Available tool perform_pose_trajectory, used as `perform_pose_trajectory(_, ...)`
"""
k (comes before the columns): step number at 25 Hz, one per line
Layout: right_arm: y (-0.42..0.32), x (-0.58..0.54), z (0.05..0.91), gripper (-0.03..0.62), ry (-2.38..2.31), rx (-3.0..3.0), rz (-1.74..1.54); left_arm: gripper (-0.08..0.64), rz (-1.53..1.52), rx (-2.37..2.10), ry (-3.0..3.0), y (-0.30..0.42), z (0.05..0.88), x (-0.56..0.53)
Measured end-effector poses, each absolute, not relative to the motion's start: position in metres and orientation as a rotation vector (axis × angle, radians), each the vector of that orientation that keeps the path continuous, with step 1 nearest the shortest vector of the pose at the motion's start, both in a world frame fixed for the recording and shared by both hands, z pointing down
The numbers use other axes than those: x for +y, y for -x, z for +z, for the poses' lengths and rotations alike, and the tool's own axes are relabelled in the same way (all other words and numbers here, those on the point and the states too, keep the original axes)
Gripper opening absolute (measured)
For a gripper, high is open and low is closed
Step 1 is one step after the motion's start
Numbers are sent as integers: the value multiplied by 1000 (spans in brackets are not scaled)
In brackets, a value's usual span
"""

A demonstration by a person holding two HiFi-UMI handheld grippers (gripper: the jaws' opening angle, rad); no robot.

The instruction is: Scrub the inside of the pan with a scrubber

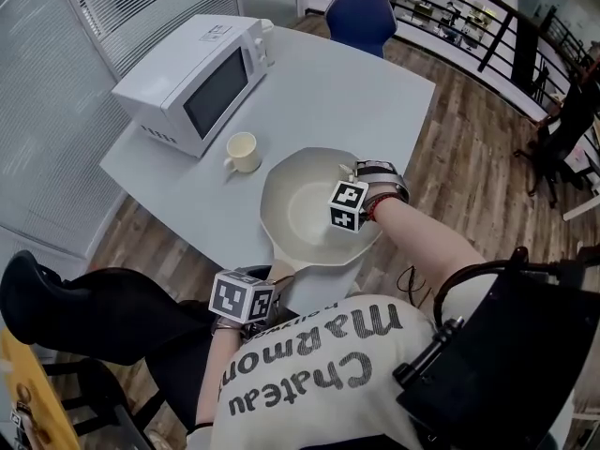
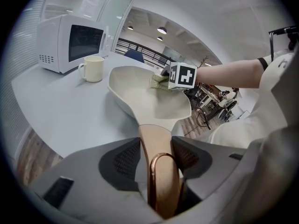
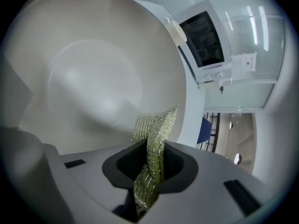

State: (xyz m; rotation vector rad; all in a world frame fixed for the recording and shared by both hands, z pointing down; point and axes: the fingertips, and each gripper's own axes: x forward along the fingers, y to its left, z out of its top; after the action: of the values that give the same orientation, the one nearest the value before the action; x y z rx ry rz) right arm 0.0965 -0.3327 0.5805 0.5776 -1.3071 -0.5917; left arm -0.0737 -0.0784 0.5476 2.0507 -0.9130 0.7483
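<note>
A cream pan (image 1: 305,209) sits on the grey table (image 1: 375,92) near its front edge. My left gripper (image 2: 156,160) is shut on the pan's tan handle (image 2: 156,148), which carries a copper hanging loop. In the head view the left gripper (image 1: 258,312) sits below the pan at the table edge. My right gripper (image 1: 347,181) reaches over the pan's right rim and is shut on a green-gold mesh scrubber (image 3: 152,146). The scrubber (image 2: 159,80) pokes out over the pan's inner wall (image 3: 93,78); whether it touches is unclear.
A white microwave (image 1: 192,82) stands at the table's left, with a cream mug (image 1: 244,151) just in front of it and left of the pan. A blue chair (image 1: 361,17) is at the far end. A black chair (image 1: 89,312) is beside me at lower left.
</note>
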Motion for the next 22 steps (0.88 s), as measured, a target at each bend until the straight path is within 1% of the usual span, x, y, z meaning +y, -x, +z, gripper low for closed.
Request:
perform_pose_trajectory(2,-93,-338,570,60,-612,-1334,-707,222,753,-913,-2055,74,547,-79)
perform_pose_trajectory(4,-92,-342,561,60,-659,-1395,-740,225,758,-911,-2060,74,547,-80)
perform_pose_trajectory(6,-89,-341,555,60,-716,-1501,-648,225,757,-905,-2059,74,548,-80)
perform_pose_trajectory(8,-77,-337,546,60,-782,-1645,-473,225,756,-901,-2054,75,550,-80)
perform_pose_trajectory(11,-42,-318,527,58,-807,-1920,-48,224,753,-897,-2054,78,552,-82)
perform_pose_trajectory(14,-1,-279,515,60,-665,-2136,596,224,746,-893,-2054,80,552,-82)
perform_pose_trajectory(16,27,-245,510,58,-474,-2178,1055,224,745,-891,-2050,80,554,-82)
perform_pose_trajectory(17,38,-230,509,58,-382,-2165,1230,223,744,-890,-2050,80,554,-82)
perform_pose_trajectory(19,49,-208,516,58,-279,-2095,1431,222,743,-889,-2049,79,553,-82)
perform_pose_trajectory(22,51,-178,543,58,-201,-1934,1533,224,740,-888,-2050,77,551,-81)
